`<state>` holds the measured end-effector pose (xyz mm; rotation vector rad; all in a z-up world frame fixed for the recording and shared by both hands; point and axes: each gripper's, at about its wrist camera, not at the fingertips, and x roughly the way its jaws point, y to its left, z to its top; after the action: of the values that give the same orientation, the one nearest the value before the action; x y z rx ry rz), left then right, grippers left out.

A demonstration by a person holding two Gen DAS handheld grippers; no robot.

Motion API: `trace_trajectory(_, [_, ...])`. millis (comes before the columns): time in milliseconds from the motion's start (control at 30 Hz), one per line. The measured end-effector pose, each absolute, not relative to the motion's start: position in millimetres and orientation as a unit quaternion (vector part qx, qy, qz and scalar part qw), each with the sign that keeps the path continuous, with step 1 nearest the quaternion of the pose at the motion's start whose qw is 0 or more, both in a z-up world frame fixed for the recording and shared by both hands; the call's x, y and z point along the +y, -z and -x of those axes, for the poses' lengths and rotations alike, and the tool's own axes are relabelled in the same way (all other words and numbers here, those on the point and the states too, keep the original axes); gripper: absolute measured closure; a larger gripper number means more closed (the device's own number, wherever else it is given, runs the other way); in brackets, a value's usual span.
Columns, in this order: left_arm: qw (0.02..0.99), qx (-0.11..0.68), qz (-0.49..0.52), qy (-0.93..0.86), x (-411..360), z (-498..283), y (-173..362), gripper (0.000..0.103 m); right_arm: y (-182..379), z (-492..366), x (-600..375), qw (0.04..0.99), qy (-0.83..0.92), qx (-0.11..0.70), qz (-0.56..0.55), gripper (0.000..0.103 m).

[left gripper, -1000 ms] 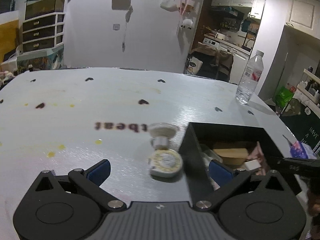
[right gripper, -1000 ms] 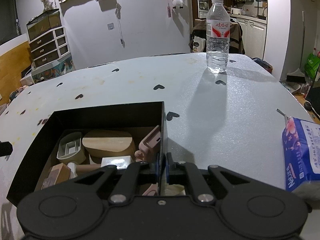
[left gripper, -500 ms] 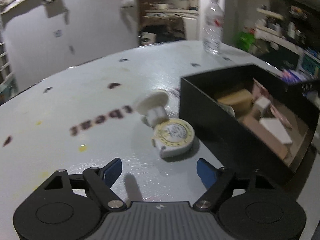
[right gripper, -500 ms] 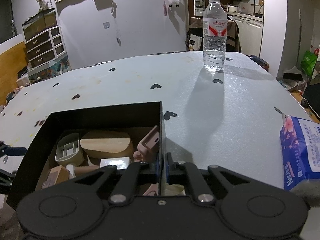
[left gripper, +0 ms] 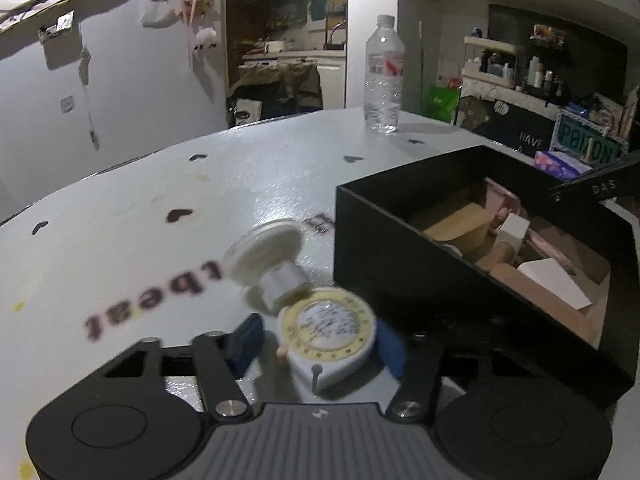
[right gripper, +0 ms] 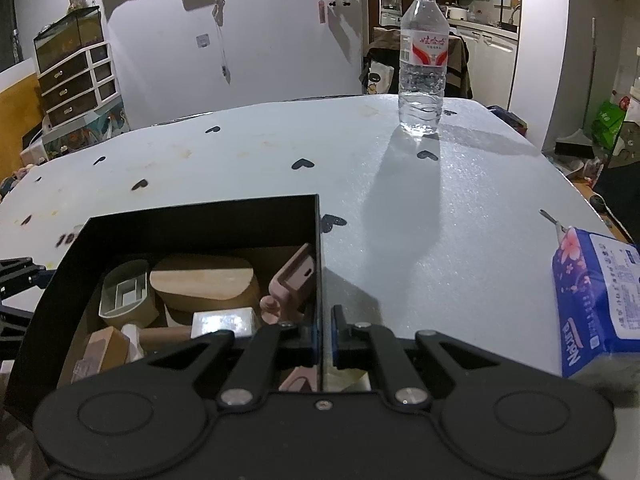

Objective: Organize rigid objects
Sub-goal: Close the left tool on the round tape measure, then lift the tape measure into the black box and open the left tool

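A round white and yellow tape measure (left gripper: pixel 329 330) lies on the white table between the blue pads of my left gripper (left gripper: pixel 320 346). The right pad touches it and the left pad stands a little apart, so the jaws are open around it. A white round-capped object (left gripper: pixel 266 256) lies just beyond it. A black box (left gripper: pixel 472 264) with wooden and pink pieces stands to the right. My right gripper (right gripper: pixel 322 330) is shut on the right wall of the black box (right gripper: pixel 319 248).
A water bottle (right gripper: pixel 422 64) stands at the far side of the table (right gripper: pixel 400 200). A blue tissue pack (right gripper: pixel 596 300) lies at the right edge. In the left wrist view the bottle (left gripper: pixel 383 80) is far behind the box.
My left gripper has moved forward to the tape measure and narrowed around it. The right gripper has kept its hold on the box wall.
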<state>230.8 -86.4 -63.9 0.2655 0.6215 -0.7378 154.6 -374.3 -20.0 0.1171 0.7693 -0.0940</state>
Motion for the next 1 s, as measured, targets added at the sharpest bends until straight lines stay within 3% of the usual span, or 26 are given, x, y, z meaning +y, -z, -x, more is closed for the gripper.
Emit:
trace_trajectory(700, [0.903,0.318,-0.072,0.279,-75,-184,60,0.050,19,-152,-375,0.927,0.041,0.367,-0.064,0.099])
trace_trajectory(1000, [0.926,0.276,0.015,0.256,-56,-176,8,0.050,12,-152,-375,0.930,0.043,0.359,-0.067,0.100])
